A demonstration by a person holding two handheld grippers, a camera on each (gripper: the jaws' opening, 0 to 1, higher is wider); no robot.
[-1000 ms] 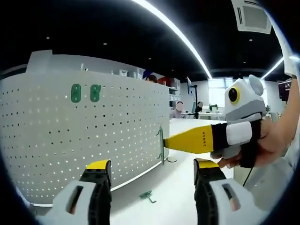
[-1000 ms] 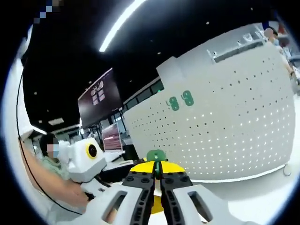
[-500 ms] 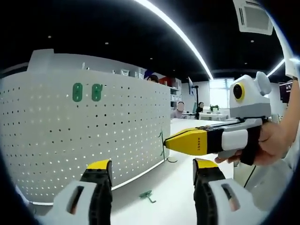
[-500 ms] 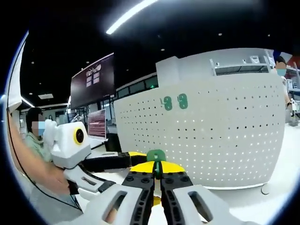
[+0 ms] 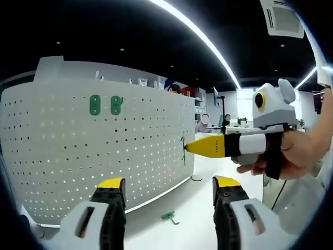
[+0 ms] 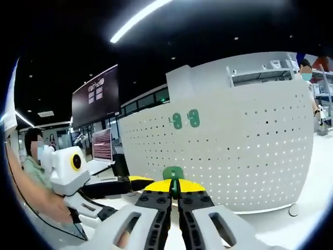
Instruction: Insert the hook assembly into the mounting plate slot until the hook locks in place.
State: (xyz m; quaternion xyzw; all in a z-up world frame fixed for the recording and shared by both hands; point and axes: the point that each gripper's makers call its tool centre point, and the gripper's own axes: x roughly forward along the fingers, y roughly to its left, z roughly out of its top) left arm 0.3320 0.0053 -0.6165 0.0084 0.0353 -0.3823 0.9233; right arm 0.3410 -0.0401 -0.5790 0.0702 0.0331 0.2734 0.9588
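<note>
Your right hand-held gripper [image 5: 186, 148], clamped on the green hook [image 6: 173, 173], has drifted along the pegboard [image 5: 104, 156]. Left hand-held gripper [image 5: 169, 190] hangs apart, empty. Approach tilted and the hook may miss its slot.

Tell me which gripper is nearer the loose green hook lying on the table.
Left. The left gripper hangs open just above the hook; the right gripper sits higher, by the pegboard edge.
</note>
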